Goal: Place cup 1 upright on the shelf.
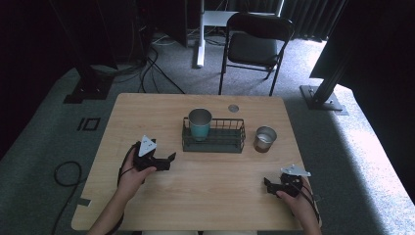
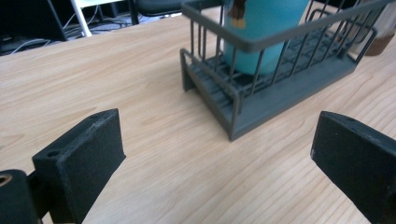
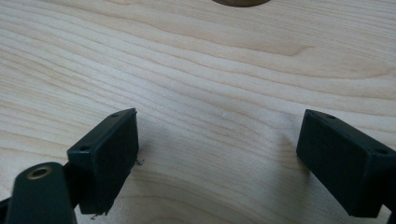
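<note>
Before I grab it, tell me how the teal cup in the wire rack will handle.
The teal cup looks tall and narrow, so it may tip if pushed high. Its smooth wall could slip between the jaws. The wire rack rails around it probably block a sideways push; lifting seems safer.

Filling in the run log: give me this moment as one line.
left tongs: open, empty, facing wire rack | right tongs: open, empty | teal cup: in rack | steel cup: right of rack

No readable text, label, brand, number or sign anywhere on anything.
</note>
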